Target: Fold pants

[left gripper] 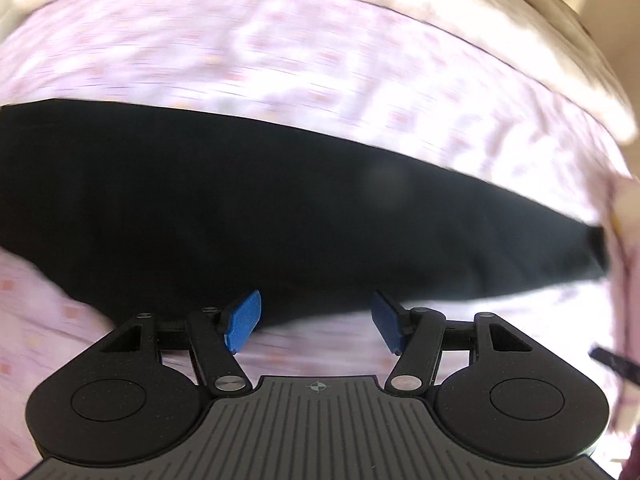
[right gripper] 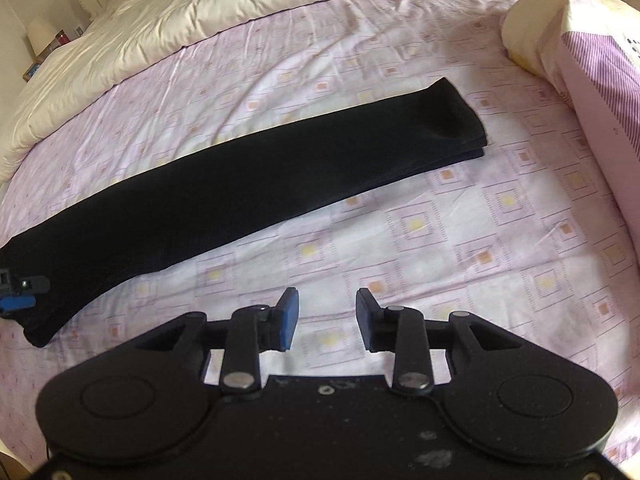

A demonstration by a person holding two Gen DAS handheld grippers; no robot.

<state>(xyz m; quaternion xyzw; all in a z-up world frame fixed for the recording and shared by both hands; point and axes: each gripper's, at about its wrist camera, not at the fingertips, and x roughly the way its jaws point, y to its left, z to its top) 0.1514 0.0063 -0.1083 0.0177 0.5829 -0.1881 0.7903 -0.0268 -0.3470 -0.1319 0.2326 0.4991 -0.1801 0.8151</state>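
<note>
Black pants [right gripper: 240,184] lie on the bed as one long narrow strip, legs stacked, running from lower left to upper right in the right wrist view. My right gripper [right gripper: 327,320] hangs open over bare sheet, on the near side of the strip, with nothing between its blue pads. In the blurred left wrist view the pants [left gripper: 280,208] fill the middle. My left gripper [left gripper: 316,320] is open just at their near edge, its pads empty. Part of the left gripper [right gripper: 18,294] shows at the strip's lower left end.
The pink patterned sheet [right gripper: 440,240] covers the bed. A cream duvet [right gripper: 200,20] is bunched along the far side. A pillow in a striped pink case [right gripper: 580,80] lies at the right. A lamp on a nightstand [right gripper: 40,36] stands far left.
</note>
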